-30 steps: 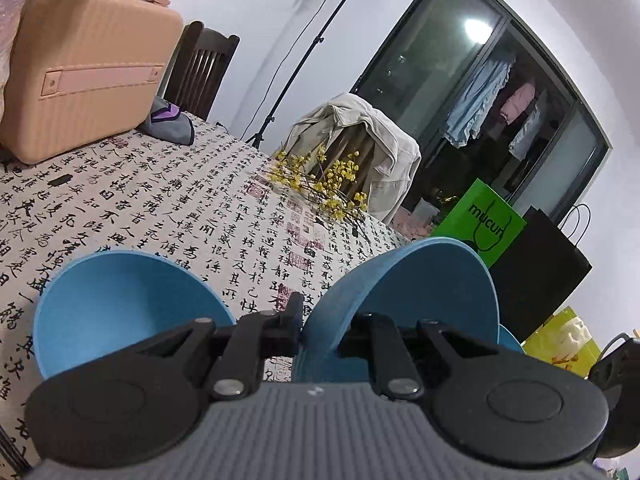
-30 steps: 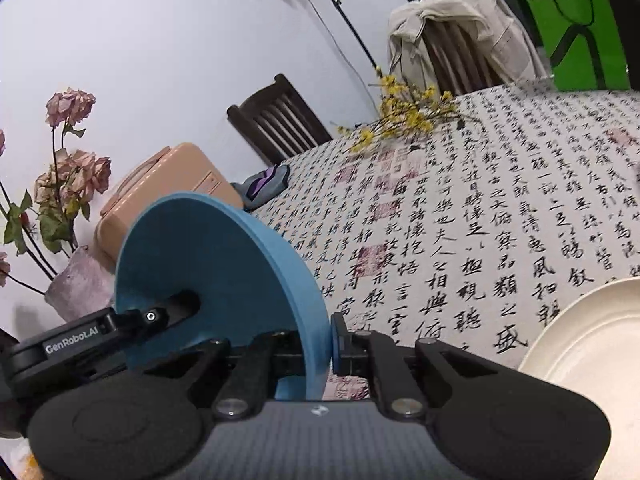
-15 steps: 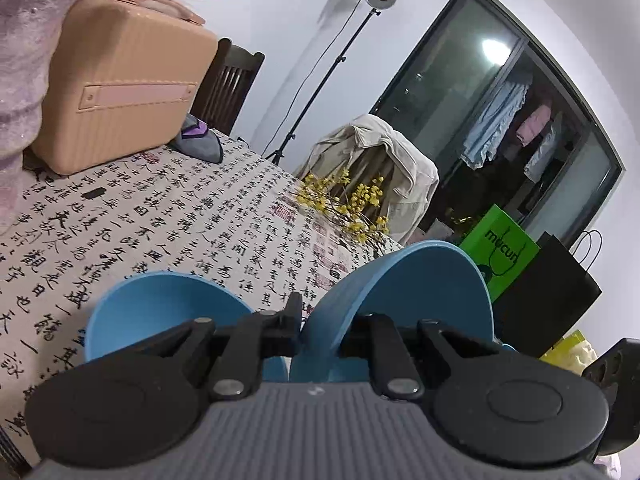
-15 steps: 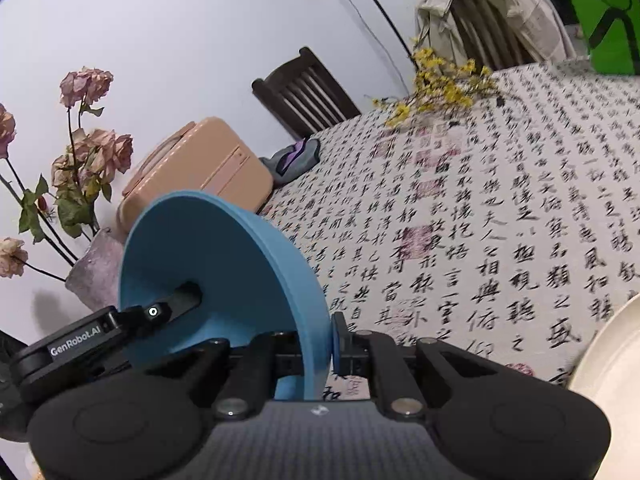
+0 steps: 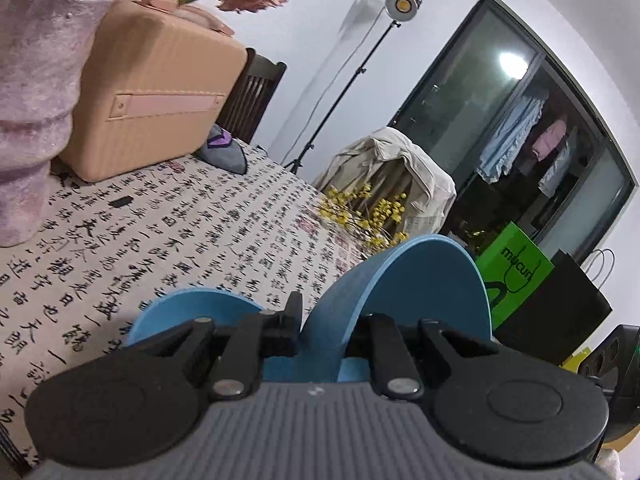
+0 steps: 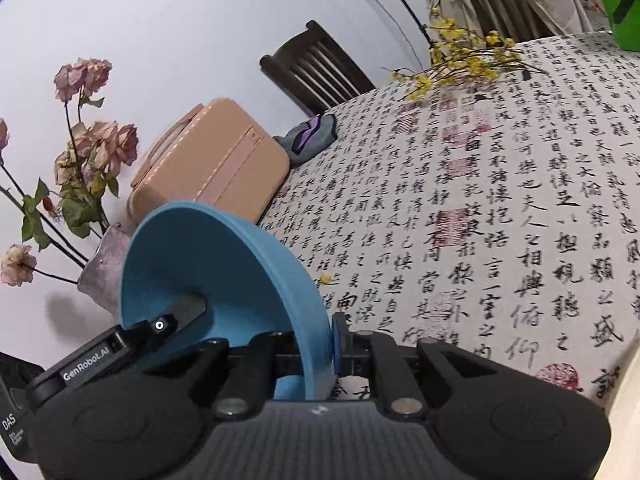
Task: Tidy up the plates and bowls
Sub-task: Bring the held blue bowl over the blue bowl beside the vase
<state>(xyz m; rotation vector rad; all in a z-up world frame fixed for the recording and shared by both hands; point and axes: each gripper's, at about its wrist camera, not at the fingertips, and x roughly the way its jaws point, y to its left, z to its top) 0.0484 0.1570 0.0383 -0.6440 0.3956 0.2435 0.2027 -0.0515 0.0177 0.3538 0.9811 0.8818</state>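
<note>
I hold one blue bowl (image 5: 420,288) tilted on edge above the calligraphy tablecloth (image 6: 500,200). My left gripper (image 5: 320,320) is shut on its rim. In the right wrist view my right gripper (image 6: 326,344) is shut on the rim of the same bowl (image 6: 224,264), and one of the left gripper's fingers (image 6: 160,326) reaches inside it. A second blue bowl (image 5: 192,312) lies lower, half hidden behind my left finger. The right gripper's housing (image 5: 616,360) shows at the far right of the left wrist view.
A mauve vase (image 5: 28,120) of dried roses and a peach suitcase (image 5: 160,92) stand at the table's left end. A grey-purple cloth (image 5: 224,148) and yellow flower sprigs (image 5: 368,216) lie further back. A pale plate's rim (image 6: 628,432) shows at the lower right.
Both grippers have carried the bowl to the left, nearer the vase and suitcase. The lower bowl now sits under my left finger. The pale plate has slid almost out of the right wrist view.
</note>
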